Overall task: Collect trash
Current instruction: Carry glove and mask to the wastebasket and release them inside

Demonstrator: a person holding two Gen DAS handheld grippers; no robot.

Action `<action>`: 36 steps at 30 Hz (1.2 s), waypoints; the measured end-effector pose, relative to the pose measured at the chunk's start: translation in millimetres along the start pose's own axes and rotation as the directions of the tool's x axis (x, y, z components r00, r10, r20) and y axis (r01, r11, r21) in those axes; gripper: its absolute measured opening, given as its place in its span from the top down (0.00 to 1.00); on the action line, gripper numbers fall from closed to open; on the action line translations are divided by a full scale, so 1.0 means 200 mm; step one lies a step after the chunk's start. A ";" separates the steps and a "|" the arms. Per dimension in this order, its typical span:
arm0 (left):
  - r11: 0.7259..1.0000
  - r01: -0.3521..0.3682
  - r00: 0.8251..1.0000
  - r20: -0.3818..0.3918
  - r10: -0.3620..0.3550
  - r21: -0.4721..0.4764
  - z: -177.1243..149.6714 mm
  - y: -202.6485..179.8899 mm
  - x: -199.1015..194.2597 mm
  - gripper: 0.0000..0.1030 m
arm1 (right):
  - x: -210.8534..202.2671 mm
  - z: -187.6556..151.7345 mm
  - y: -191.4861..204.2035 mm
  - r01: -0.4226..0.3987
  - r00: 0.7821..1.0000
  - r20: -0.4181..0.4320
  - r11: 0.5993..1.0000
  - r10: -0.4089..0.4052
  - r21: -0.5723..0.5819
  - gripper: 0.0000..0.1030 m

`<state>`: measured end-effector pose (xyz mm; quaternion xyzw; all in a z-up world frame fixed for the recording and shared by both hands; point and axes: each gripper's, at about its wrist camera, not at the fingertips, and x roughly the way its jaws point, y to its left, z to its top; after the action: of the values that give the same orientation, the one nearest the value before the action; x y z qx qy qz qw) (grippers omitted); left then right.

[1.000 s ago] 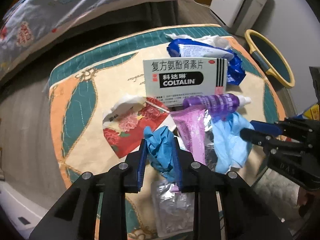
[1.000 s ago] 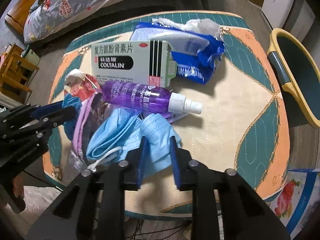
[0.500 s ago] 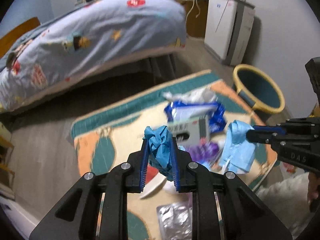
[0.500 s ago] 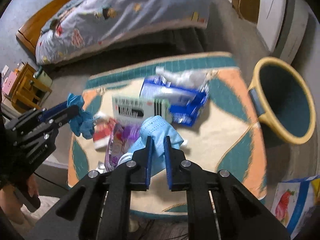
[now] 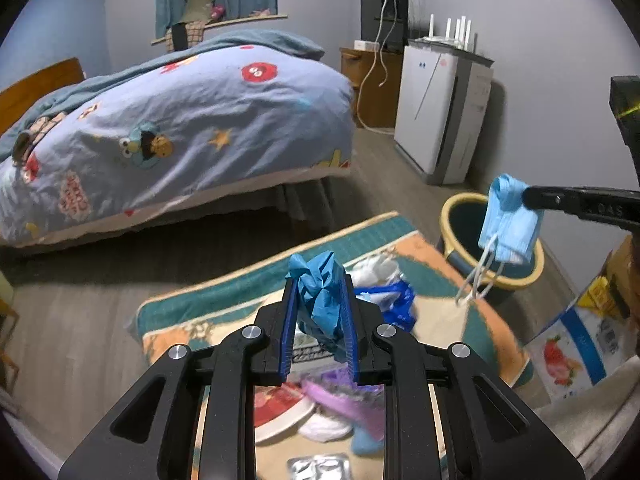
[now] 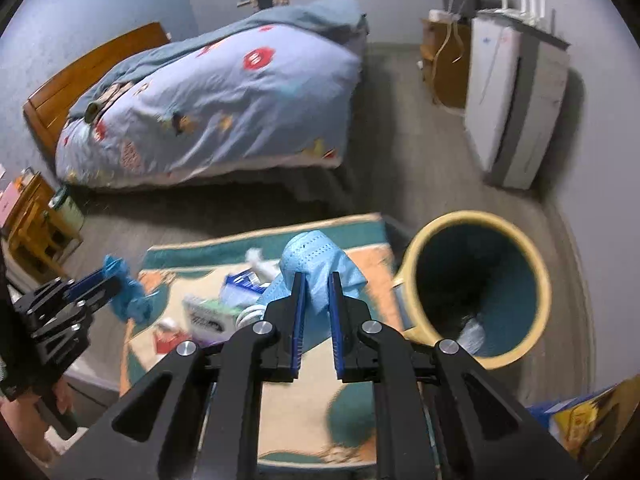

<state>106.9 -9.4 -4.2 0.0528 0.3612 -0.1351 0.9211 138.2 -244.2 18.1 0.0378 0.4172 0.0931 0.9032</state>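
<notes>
My left gripper (image 5: 318, 304) is shut on a crumpled blue glove (image 5: 320, 296), held high above the patterned cushion table (image 5: 224, 304). It also shows at the left of the right wrist view (image 6: 120, 288). My right gripper (image 6: 316, 300) is shut on a light blue face mask (image 6: 316, 264), its ear loops hanging. In the left wrist view the mask (image 5: 508, 220) hangs over the yellow-rimmed trash bin (image 5: 452, 216). In the right wrist view the bin (image 6: 480, 280) stands just right of the gripper. Trash remains on the table: a blue wipes pack (image 5: 394, 300), a purple wrapper (image 5: 344, 396), a blister pack (image 5: 320, 466).
A bed with a blue quilt (image 5: 168, 136) stands behind the table. A white air purifier (image 5: 440, 112) is against the right wall. A printed carton (image 5: 580, 344) stands at the right. A wooden stool (image 6: 32, 216) is at the left.
Both grippers have lifted away from the table with their loads. The right gripper has carried the mask right, over the bin. The left gripper has raised the blue glove.
</notes>
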 end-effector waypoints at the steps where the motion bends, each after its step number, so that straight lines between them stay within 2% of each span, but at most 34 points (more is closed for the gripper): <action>1: 1.000 0.004 1.000 0.007 -0.004 0.004 0.01 -0.02 0.00 0.79 | 0.00 0.00 -0.04 0.007 1.000 0.012 1.000 -0.007 0.007 0.89; 4: 1.000 0.009 1.000 0.023 -0.010 0.024 0.04 -0.07 0.00 0.79 | 0.01 -0.01 -0.15 -0.012 1.000 0.029 0.998 0.010 0.069 0.89; 7: 0.999 0.020 0.999 0.028 -0.021 0.035 0.06 -0.11 0.01 0.79 | 0.06 -0.03 -0.25 -0.020 1.000 0.008 0.990 0.019 0.138 0.89; 14: 0.997 0.034 0.999 0.023 -0.036 0.076 0.11 -0.25 0.09 0.79 | 0.08 -0.03 -0.42 0.005 1.000 0.013 0.978 -0.008 0.211 0.89; 26: 0.986 0.095 0.995 -0.030 -0.091 0.135 0.14 -0.56 0.26 0.79 | 0.05 -0.04 -0.77 0.081 0.995 0.030 0.953 -0.094 0.293 0.89; 36: 0.973 0.147 0.989 -0.047 -0.141 0.178 0.17 -0.84 0.38 0.79 | 0.06 -0.11 -1.09 0.196 0.978 -0.007 0.910 -0.208 0.366 0.89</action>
<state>135.0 -193.3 -31.1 0.1122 0.3661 -0.2326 0.8940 158.3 -454.7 -37.2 0.1627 0.4142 -0.0805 0.8919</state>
